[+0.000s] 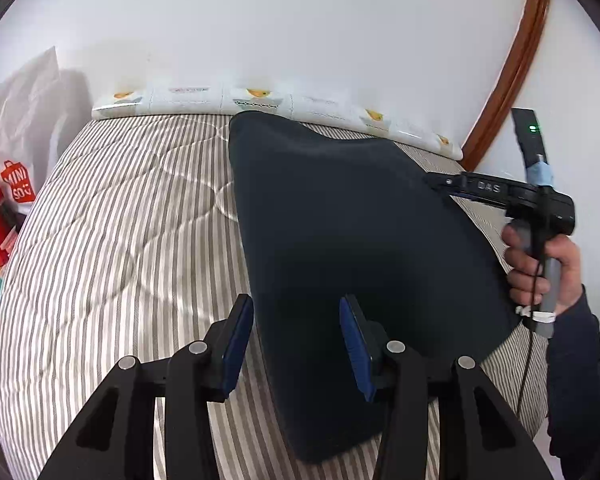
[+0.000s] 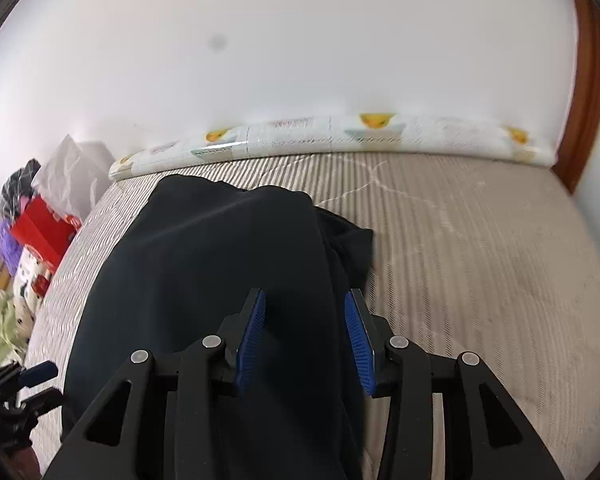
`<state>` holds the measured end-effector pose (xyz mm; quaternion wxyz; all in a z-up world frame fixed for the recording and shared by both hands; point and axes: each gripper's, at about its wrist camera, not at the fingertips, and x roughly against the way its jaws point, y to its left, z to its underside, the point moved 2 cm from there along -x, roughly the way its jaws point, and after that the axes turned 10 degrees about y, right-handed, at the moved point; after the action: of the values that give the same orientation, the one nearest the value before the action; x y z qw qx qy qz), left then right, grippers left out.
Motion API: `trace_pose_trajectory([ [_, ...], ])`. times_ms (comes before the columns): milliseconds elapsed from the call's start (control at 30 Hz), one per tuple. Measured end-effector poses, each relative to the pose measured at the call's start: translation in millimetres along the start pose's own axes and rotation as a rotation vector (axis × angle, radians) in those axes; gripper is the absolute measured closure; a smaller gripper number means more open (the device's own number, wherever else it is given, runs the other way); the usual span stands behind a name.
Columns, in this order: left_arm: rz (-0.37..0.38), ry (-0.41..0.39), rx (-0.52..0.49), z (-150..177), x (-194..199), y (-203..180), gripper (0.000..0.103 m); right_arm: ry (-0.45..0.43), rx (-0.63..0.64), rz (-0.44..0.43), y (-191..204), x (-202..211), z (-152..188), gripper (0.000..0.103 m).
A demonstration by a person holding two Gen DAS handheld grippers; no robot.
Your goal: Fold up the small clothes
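Note:
A dark navy garment point(image 1: 352, 248) lies flat on the striped bed point(image 1: 120, 220), reaching toward the far edge. My left gripper point(image 1: 296, 312) is open, its jaws straddling the garment's near left edge. In the right wrist view the same garment point(image 2: 220, 264) fills the left middle, with a folded ridge and a rumpled part at its right side. My right gripper point(image 2: 305, 308) is open just over the garment's right edge. The right gripper also shows in the left wrist view point(image 1: 440, 182), hand-held at the garment's right side.
A patterned white bolster point(image 1: 260, 100) runs along the bed's far edge against the white wall. A red shopping bag point(image 1: 16, 188) and white bags stand left of the bed. A brown wooden frame point(image 1: 512, 72) curves at the right. Clutter point(image 2: 16, 264) lies on the floor left.

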<state>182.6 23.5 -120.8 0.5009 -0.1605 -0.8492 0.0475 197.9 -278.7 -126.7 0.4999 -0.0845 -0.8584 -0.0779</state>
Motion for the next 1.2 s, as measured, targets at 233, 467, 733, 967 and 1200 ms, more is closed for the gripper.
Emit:
trace_pose_trajectory([
  [233,0.011,0.001,-0.022,-22,-17,3,0.06,0.048,-0.089,-0.125,-14,-39,-40,0.065],
  [467,0.024,0.009,-0.013,-24,-24,5,0.058,-0.096,0.008,-0.053,-19,-2,-36,0.097],
  [733,-0.025,-0.006,-0.043,-18,-13,-5,0.058,0.008,-0.093,-0.081,-43,-20,-38,0.082],
  [967,-0.004,-0.013,-0.027,2,-1,-3,0.058,0.001,-0.084,-0.113,-41,33,16,0.054],
  [1200,-0.059,-0.021,-0.017,16,3,-4,0.058,0.042,-0.07,-0.149,-28,15,54,0.099],
])
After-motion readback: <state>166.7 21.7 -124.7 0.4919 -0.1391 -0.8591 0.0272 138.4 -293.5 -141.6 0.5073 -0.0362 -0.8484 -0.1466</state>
